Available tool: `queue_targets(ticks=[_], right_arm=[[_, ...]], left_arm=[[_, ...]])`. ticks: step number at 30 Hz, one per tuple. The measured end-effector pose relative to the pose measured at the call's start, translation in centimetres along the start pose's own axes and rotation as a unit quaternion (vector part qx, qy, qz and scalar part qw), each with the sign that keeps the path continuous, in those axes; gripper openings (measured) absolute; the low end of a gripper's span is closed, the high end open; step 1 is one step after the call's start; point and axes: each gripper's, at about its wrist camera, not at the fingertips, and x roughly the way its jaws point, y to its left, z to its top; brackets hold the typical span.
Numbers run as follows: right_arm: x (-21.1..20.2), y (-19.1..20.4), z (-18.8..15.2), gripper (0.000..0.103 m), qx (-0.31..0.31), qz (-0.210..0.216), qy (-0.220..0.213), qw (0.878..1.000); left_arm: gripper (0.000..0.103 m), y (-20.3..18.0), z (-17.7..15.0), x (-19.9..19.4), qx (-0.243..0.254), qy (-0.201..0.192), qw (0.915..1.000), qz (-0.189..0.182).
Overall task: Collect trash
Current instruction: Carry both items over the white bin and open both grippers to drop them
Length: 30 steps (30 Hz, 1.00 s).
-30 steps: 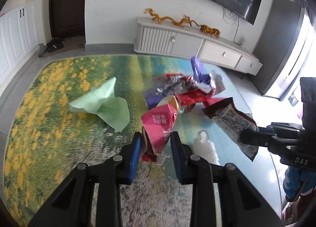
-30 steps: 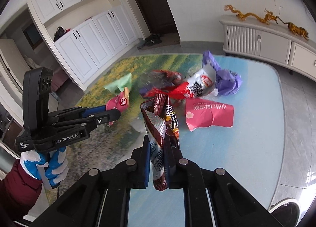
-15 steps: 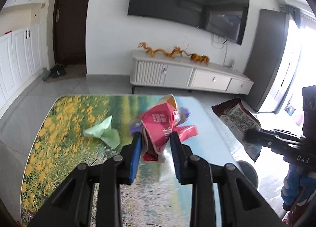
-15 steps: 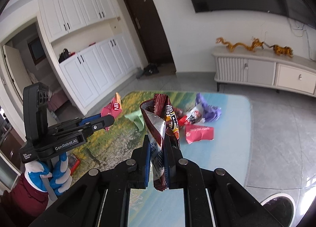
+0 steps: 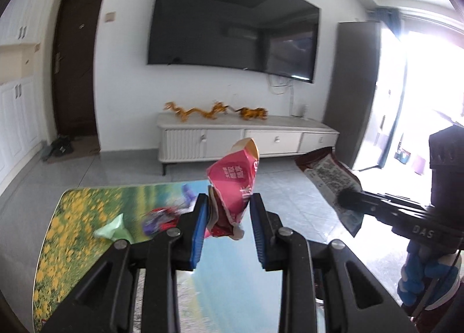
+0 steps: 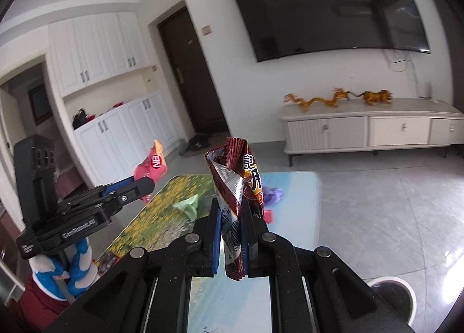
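The left gripper [image 5: 229,217] pinches a crumpled pink snack wrapper [image 5: 233,185]; the right gripper [image 6: 230,228] clamps a dark red foil packet [image 6: 236,188]. Both ride high above the near table [image 5: 52,246]. Either thin wrapper could slip free mid-carry.

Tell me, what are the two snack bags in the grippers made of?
Crumpled pink snack bag: seemingly thin plastic film with a printed, slightly glossy face, creased sharply. Dark red-brown snack bag: likely foil-lined plastic, since its open mouth shows a shiny silver inside.
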Motion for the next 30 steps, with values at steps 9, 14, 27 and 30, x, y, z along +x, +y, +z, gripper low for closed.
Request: queue_targets(ticks=[9, 14, 27, 30], right_arm=[[-6.3, -5.2, -1.4, 0.011, 0.061, -0.075, -0.042, 0.994], [-9.0, -9.6, -2.5, 0.011, 0.096, -0.142, -0.054, 0.984], [-8.3, -21.6, -8.9, 0.011, 0.228, -0.222, 0.023, 0.948], [-7.3, -24.1, -11.2, 0.011, 0.258, -0.229, 0.049, 0.938]], left_arm=[[0.027, -9.0, 0.8, 1.9, 0.054, 0.01, 0.9956, -0.076], [0.027, -13.8, 0.7, 4.4, 0.073, 0.033, 0.9897, -0.119], [0.028, -23.6, -4.1, 14.7, 0.121, 0.149, 0.9646, -0.181], [0.028, -24.8, -5.6, 17.3, 0.122, 0.178, 0.959, -0.184]])
